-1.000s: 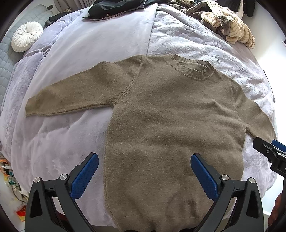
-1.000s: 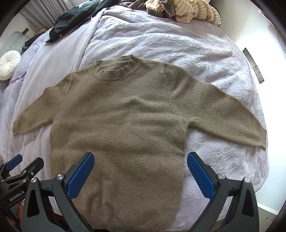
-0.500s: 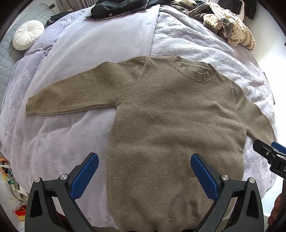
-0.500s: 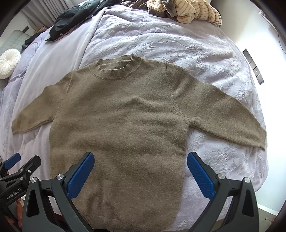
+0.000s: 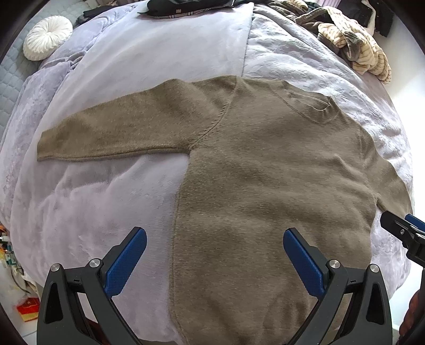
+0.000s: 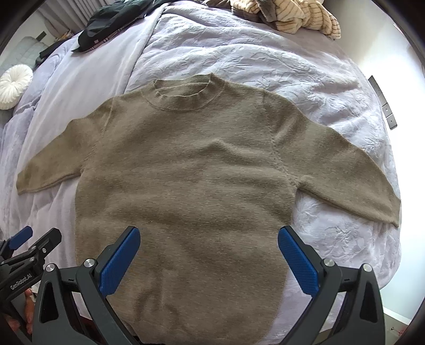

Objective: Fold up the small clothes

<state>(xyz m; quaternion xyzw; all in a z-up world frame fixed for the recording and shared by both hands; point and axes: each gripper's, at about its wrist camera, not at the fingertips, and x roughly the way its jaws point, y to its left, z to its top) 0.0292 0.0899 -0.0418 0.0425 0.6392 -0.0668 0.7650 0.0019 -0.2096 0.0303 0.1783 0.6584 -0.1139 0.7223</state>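
Observation:
An olive-brown knit sweater [image 5: 265, 172] [image 6: 191, 172] lies flat and face up on the lilac bed, both sleeves spread out sideways and the round neck at the far end. My left gripper [image 5: 214, 254] hovers open above the hem, near the sweater's left side edge. My right gripper [image 6: 209, 252] hangs open over the lower body of the sweater. Neither holds anything. Each gripper's tip shows at the edge of the other's view: the right gripper [image 5: 403, 233], the left gripper [image 6: 29, 244].
The lilac bedspread [image 5: 93, 199] [image 6: 332, 85] covers the bed. A white round cushion [image 5: 47, 37] lies far left. Dark clothes [image 6: 106, 24] and a striped beige garment [image 6: 297, 16] are piled at the far end. The bed's edge drops off to the right.
Both grippers have moved slightly forward and lower over the sweater, which looms larger now. The sweater itself has not moved.

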